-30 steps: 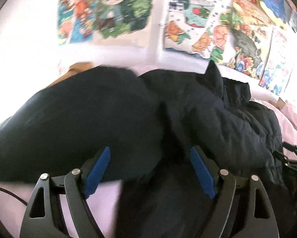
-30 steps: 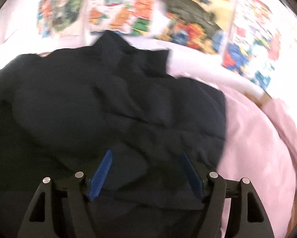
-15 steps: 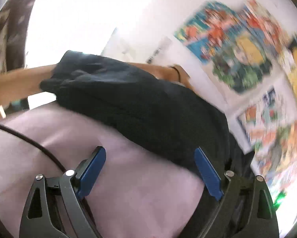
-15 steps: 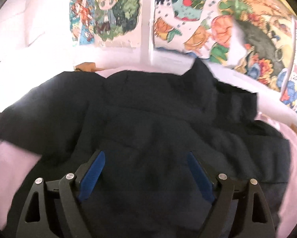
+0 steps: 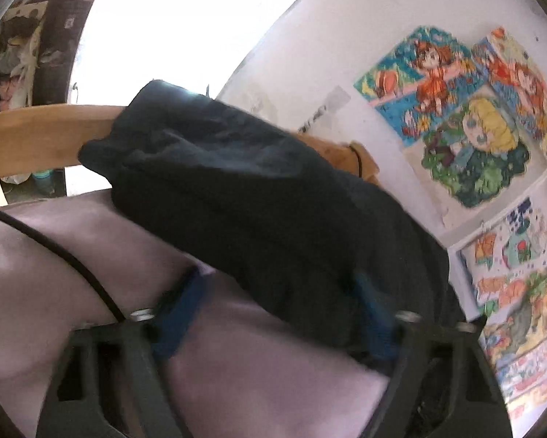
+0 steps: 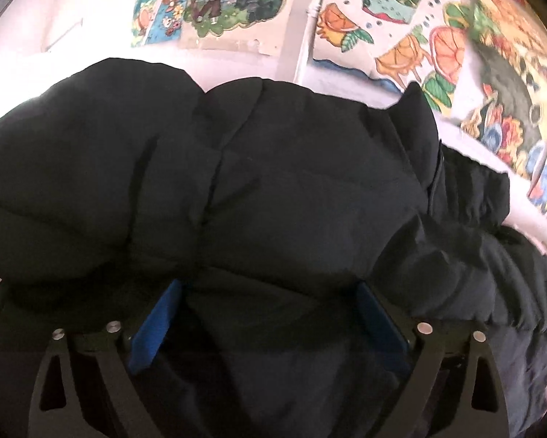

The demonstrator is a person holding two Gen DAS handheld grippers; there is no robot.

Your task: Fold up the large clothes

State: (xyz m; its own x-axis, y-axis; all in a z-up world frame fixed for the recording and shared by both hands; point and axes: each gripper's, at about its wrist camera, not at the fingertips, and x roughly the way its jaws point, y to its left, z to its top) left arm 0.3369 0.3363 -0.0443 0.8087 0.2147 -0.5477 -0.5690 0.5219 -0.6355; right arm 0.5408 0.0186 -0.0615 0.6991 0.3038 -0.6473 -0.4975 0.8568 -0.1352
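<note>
A dark navy puffer jacket [image 6: 273,182] lies spread on a pink bed sheet [image 5: 54,255], collar toward the wall. In the left wrist view one sleeve of the jacket [image 5: 255,197] runs from the wooden bed frame down to my left gripper [image 5: 280,310]. Its jaws are closing and blurred. The sleeve's lower edge lies against the right pad, with bare sheet by the left pad. My right gripper [image 6: 269,325] hovers low over the jacket's body, and its jaws are opening wide. Padded fabric bulges between the blue pads, which do not pinch it.
A curved wooden bed frame [image 5: 36,138] borders the sheet at the far left, under a bright window [image 5: 171,36]. A black cable [image 5: 72,266] crosses the sheet toward my left gripper. Colourful cartoon posters [image 6: 401,36] cover the wall behind the bed.
The left view has rolled and swung from the jacket's body to its sleeve by the bed frame, and the left jaws have narrowed. The right gripper slid left over the jacket with its jaws widening.
</note>
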